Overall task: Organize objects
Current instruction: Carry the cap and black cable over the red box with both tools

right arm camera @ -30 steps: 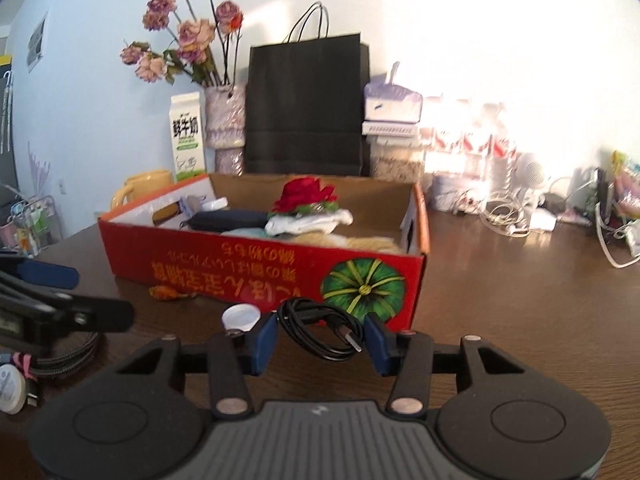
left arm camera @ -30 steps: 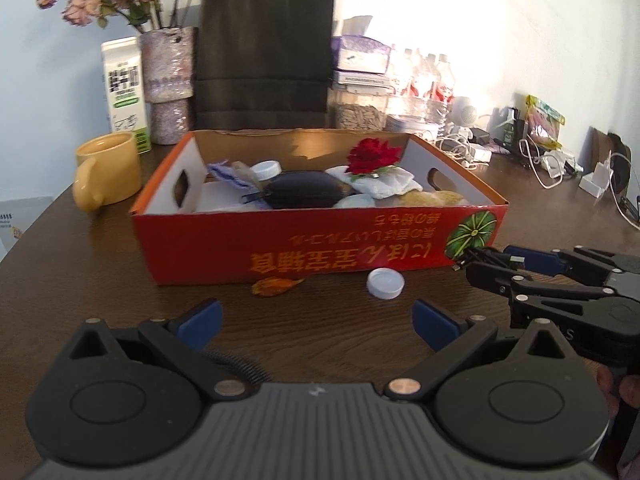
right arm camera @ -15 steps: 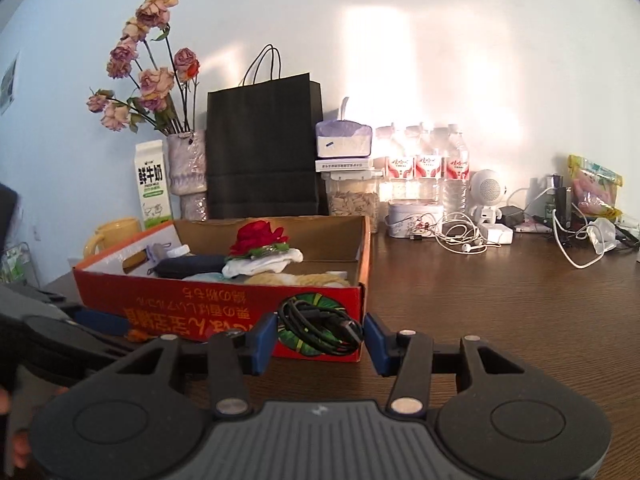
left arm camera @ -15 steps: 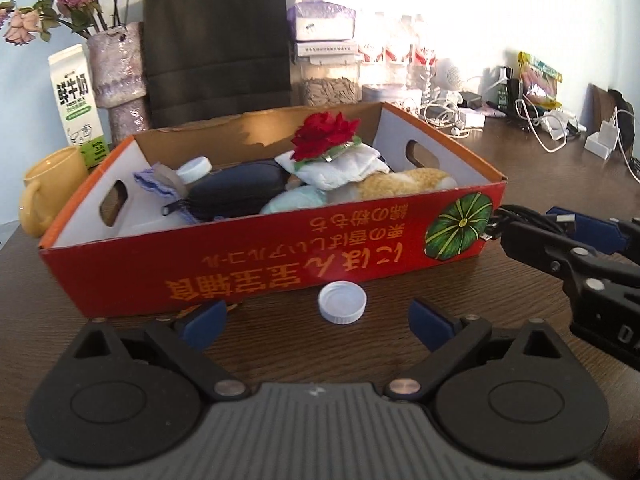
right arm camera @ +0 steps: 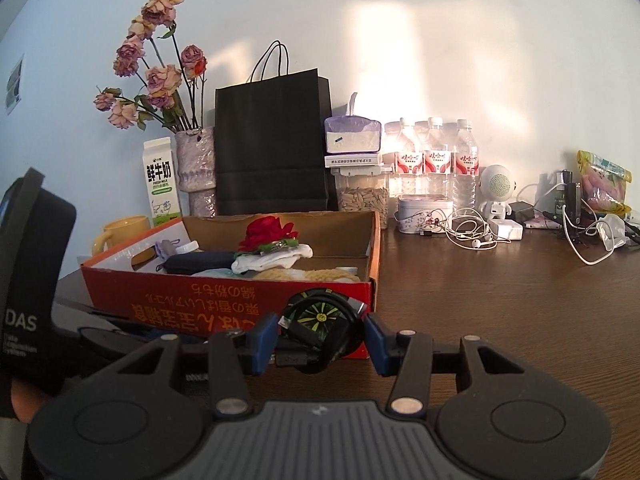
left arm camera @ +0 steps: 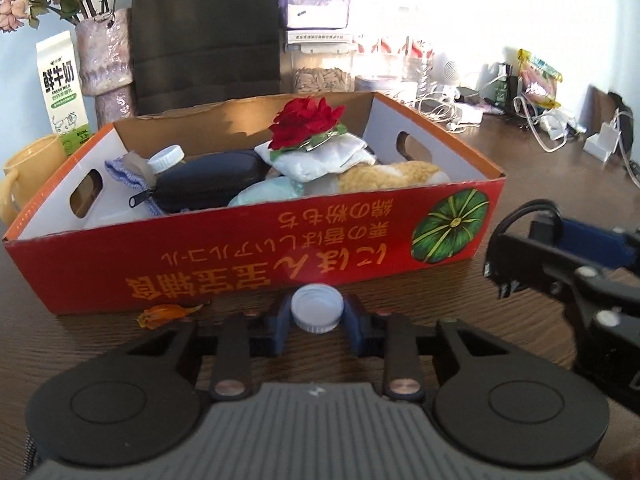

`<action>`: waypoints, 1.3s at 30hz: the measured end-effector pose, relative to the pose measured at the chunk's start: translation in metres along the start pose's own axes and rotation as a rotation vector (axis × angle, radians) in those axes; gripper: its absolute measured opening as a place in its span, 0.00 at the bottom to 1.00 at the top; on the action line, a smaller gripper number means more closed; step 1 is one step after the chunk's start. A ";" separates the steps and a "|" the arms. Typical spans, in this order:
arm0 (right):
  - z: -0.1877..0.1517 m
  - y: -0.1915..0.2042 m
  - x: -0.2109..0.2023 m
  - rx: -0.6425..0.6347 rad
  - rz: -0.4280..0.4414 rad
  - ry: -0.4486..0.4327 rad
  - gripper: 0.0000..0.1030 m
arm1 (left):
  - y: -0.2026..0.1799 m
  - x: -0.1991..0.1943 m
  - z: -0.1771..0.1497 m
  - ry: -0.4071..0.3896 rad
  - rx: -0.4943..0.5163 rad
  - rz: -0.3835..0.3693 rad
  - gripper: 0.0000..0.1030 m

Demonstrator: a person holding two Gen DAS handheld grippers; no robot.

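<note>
The red cardboard box (left arm camera: 256, 264) blocks the near-left table (right arm camera: 500, 300); its front wall stands directly ahead. Box contents fill the left and middle; the right end (right arm camera: 344, 258) is lower. Right of the box, bare tabletop extends to the far cable clutter (right arm camera: 472, 236).

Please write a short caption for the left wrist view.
Left claw closed on a white cap before the red box.

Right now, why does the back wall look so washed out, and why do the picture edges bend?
Left wrist view: sunlight blows out the wall behind the bottles, hiding detail. Right wrist view: softer warm sun patches on the wall; the bottles stay readable. Both views: the fisheye lens curves the table and darkens the corners.
</note>
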State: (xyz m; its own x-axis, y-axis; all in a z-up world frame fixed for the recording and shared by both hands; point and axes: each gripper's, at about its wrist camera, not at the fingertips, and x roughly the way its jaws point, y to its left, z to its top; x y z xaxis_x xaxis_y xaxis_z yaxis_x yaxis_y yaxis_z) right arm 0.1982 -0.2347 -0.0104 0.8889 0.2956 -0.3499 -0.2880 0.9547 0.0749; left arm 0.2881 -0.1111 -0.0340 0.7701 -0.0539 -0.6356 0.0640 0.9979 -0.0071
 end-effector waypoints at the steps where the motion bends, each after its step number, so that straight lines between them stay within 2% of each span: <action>1: 0.000 0.000 0.000 0.001 0.000 0.001 0.45 | 0.000 -0.001 0.000 -0.003 -0.001 -0.007 0.29; 18: -0.001 0.003 0.001 -0.016 -0.008 -0.005 0.45 | 0.021 -0.044 -0.011 -0.068 -0.046 -0.028 0.28; 23: 0.003 0.009 -0.002 -0.039 0.000 -0.016 0.45 | 0.033 -0.065 -0.008 -0.115 -0.056 -0.031 0.28; 31: 0.030 0.032 -0.002 -0.067 0.036 -0.066 0.45 | 0.056 -0.088 0.015 -0.207 -0.068 -0.016 0.28; 39: 0.064 0.057 0.023 -0.093 0.056 -0.109 0.45 | 0.080 -0.084 0.041 -0.268 -0.102 -0.011 0.28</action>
State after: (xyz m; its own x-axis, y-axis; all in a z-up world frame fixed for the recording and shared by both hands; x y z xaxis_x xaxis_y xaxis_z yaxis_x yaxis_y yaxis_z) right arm 0.2254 -0.1714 0.0453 0.9024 0.3555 -0.2435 -0.3658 0.9307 0.0033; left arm 0.2548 -0.0286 0.0504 0.9108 -0.0582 -0.4087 0.0193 0.9949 -0.0987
